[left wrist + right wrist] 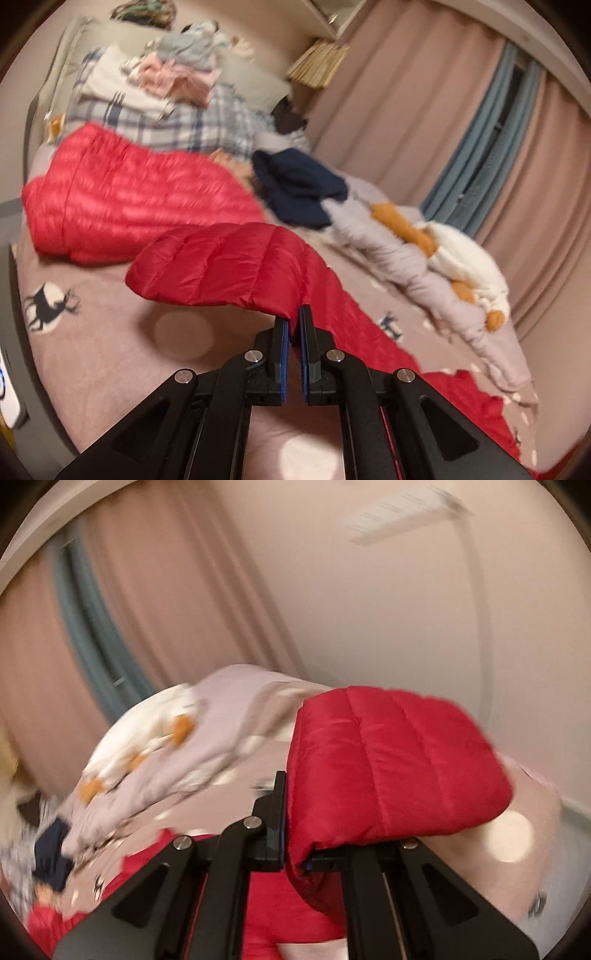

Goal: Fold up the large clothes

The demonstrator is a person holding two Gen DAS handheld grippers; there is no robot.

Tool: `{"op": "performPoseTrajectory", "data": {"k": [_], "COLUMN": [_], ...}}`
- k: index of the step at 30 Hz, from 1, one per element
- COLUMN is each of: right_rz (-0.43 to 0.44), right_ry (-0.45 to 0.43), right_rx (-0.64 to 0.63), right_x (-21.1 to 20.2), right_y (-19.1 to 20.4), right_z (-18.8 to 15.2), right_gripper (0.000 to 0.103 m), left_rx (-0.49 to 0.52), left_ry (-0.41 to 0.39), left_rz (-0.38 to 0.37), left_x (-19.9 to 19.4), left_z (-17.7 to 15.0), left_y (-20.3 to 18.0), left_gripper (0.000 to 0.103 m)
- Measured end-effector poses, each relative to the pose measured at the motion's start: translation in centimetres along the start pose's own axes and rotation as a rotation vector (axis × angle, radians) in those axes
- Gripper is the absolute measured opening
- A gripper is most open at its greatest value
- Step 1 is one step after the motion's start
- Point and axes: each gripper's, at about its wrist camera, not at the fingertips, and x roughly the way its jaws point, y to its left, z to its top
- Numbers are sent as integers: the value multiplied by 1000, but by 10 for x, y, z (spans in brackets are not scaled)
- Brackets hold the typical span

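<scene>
Red puffy quilted jacket (122, 192) is what's getting folded here, and honestly it's looking like early days. Most of it is lying spread out on the bed (110, 350), over that pinkish sheet with the deer print, and one part of it is hanging up in the air.

Left tool (294, 325) is pinching a red edge of the jacket between its blue pads, jaws basically closed down on the fabric, and the lifted flap is drooping off to the left above the sheet. Right tool (295, 812) is also clamped onto a chunk of the jacket (388, 760); the fabric is bulging over its right finger, so I can't see that pad properly, but the jaws are reading as squeezed tight on it. That view is pretty smeary.

So my take: both tools are holding a piece of the jacket up off the bed, and no finished fold is showing yet. The body isn't squared up, and I'm guessing the lifted parts need carrying over it and laying down flat.

Other stuff is waiting too: a navy garment (299, 188) crumpled further back, a lilac and white bundle with orange patches (436, 251) along the curtain side, and a pile of pink and grey clothes (177, 66) by the pillows. Can't tell if those count as done.
</scene>
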Motion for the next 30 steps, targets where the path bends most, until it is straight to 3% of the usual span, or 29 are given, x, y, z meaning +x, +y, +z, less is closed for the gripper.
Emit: {"op": "performPoseTrajectory", "data": {"k": [3,5,9,12,15,17,20,26,30], "right_rz": [136,237,394,384,369,349,331,181,39], "right_ry": [13,89,241,298,375,375,329,250,328], "right_rx": [-158,-245,-394,-509,-519,-495,-466,-401,-345], "right_x": [0,3,12,27,37,42,38,28,69], "right_y": [96,156,228,252,243,228,201,148,104], "right_z": [-12,-35,-97,-138,-154,-148,-128,-89,-96], "right_gripper": [8,8,11,13,21,38,57,60,50], "left_rx": [47,62,115,144,150,153,137,160,202], "left_ry": [-25,-29,-50,-29,-24,-29,-31,-45,-98], "left_rz": [-16,-26,-4,10,3,1,-9,-30,8], "left_x": [-10,-12,-14,-8,-7,-9,-11,-16,-23], "left_z": [3,4,-1,-5,-7,-8,-8,-10,-15], "left_y": [-8,-11,-15,-17,-16,-16,-19,-33,-44], "left_gripper": [4,4,4,4,4,4,4,4,4]}}
